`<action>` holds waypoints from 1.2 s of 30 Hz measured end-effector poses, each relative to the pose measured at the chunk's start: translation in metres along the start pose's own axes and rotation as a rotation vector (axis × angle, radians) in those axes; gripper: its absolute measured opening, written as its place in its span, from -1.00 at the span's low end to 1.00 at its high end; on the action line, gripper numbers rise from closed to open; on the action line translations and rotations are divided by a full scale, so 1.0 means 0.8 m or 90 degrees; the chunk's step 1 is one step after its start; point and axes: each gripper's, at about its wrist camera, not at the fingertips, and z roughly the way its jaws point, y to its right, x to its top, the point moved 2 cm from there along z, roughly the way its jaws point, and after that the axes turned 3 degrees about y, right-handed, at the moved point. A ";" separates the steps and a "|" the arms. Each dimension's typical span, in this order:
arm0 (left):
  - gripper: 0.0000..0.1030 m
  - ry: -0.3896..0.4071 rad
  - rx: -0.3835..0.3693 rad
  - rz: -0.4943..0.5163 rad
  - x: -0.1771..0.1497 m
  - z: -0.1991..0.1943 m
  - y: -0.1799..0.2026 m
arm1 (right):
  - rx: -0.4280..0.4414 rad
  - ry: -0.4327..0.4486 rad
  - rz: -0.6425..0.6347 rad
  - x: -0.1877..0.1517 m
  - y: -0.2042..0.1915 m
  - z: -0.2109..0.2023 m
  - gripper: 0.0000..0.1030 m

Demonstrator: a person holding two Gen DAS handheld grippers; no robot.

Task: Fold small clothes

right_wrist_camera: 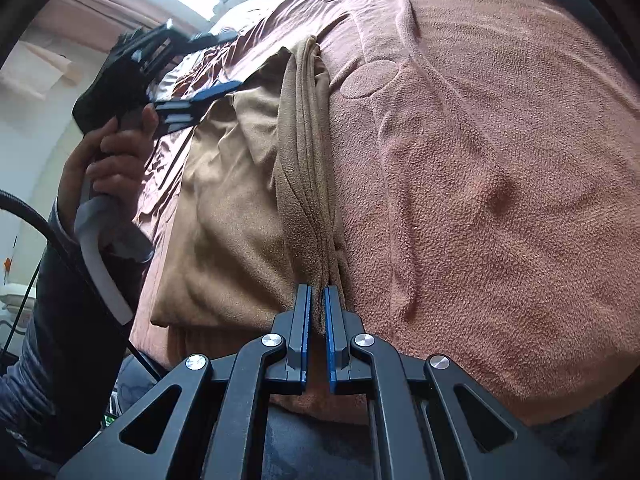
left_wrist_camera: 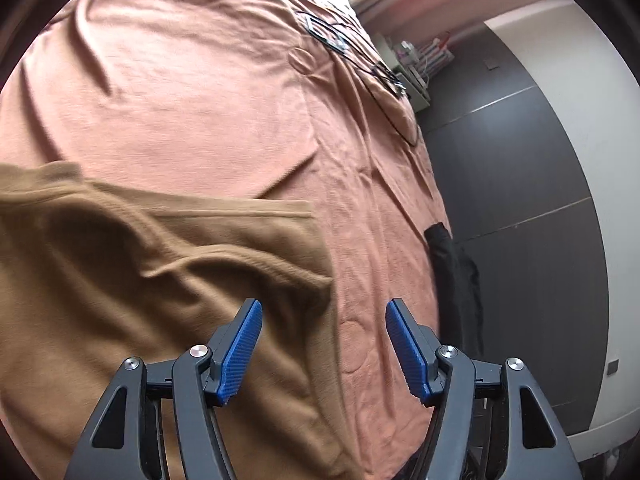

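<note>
A tan brown garment (left_wrist_camera: 132,280) lies on a salmon-pink blanket (left_wrist_camera: 200,92). My left gripper (left_wrist_camera: 324,312) is open and empty, hovering above the garment's right edge. In the right wrist view my right gripper (right_wrist_camera: 317,294) is shut on a bunched fold of the same garment (right_wrist_camera: 240,220), pulling the fold up into a ridge. The left gripper (right_wrist_camera: 188,76) also shows there, held in a hand at the far left, open above the garment.
A black cloth (left_wrist_camera: 456,280) hangs over the bed's right edge. Cables and small items (left_wrist_camera: 352,48) lie on the blanket at the far end. Dark grey floor (left_wrist_camera: 520,160) lies to the right of the bed.
</note>
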 end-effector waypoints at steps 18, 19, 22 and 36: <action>0.28 0.040 0.139 -0.002 -0.030 -0.120 -0.102 | -0.051 0.046 -0.035 0.032 -0.032 -0.029 -0.19; 0.28 0.043 0.146 -0.004 -0.029 -0.123 -0.108 | -0.054 0.048 -0.038 0.035 -0.034 -0.030 -0.19; 0.28 0.053 0.164 -0.012 -0.029 -0.134 -0.127 | -0.068 0.052 -0.043 0.051 -0.039 -0.027 -0.19; 0.27 0.054 0.187 -0.031 -0.002 -0.124 -0.183 | -0.122 0.005 -0.095 0.156 -0.069 0.056 -0.19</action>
